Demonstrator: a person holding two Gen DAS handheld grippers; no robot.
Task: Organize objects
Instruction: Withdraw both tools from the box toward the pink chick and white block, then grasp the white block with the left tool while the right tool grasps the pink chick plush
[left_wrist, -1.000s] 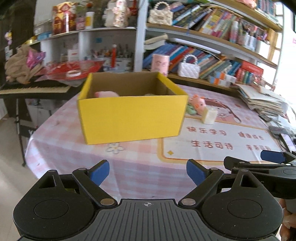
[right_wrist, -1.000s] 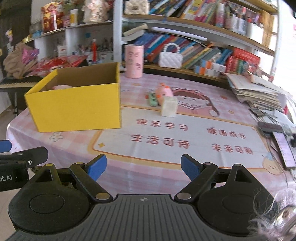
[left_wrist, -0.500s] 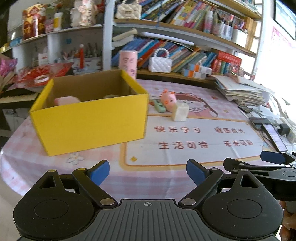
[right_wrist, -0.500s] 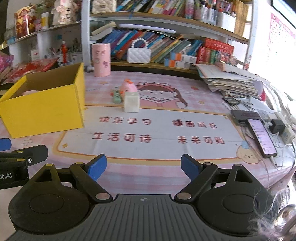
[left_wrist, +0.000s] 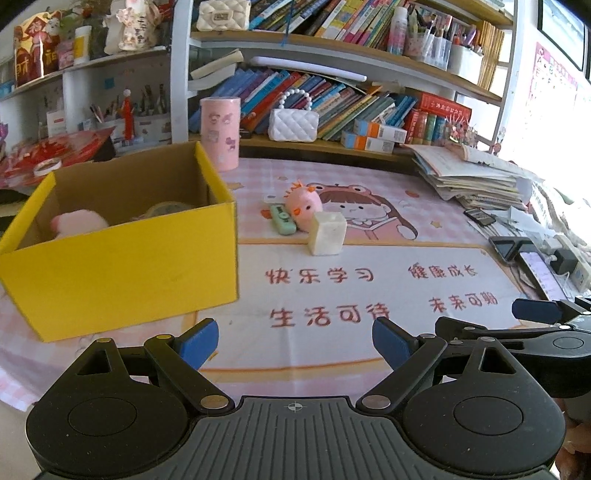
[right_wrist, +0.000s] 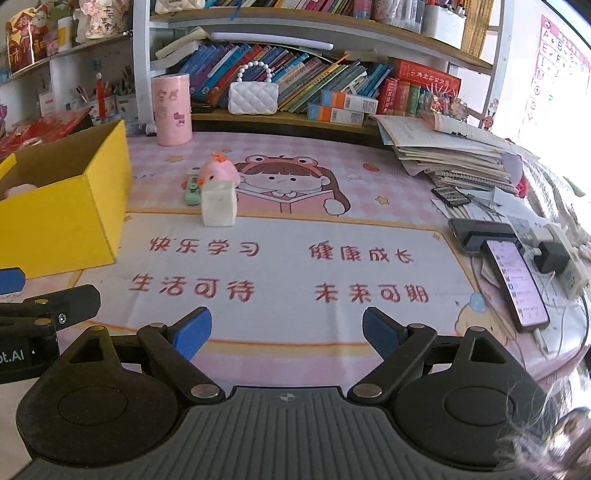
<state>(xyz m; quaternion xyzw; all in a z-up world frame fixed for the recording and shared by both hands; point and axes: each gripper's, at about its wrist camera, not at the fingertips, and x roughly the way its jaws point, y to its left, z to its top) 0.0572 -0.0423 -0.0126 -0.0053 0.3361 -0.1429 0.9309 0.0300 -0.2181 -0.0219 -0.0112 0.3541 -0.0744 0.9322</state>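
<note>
A yellow cardboard box (left_wrist: 122, 258) (right_wrist: 62, 218) stands on the left of the pink table mat, with a pink plush (left_wrist: 79, 222) and a roll of tape (left_wrist: 166, 209) inside. Right of it lie a pink chick plush (left_wrist: 303, 202) (right_wrist: 218, 171), a green eraser-like toy (left_wrist: 282, 218) (right_wrist: 192, 192) and a cream cube (left_wrist: 328, 234) (right_wrist: 218, 203). My left gripper (left_wrist: 294, 341) stands open and empty near the table's front edge. My right gripper (right_wrist: 287, 328) is also open and empty, well short of the cube.
A pink cylinder tin (left_wrist: 220, 133) and a white quilted handbag (right_wrist: 253, 96) stand at the back by the bookshelf. A stack of papers (right_wrist: 450, 155), phones (right_wrist: 515, 284) and a charger (right_wrist: 554, 254) crowd the right side of the table.
Both grippers have swung to the right along the table's front. The yellow box has slid toward the left of each view and the small toys and phones have come closer to centre.
</note>
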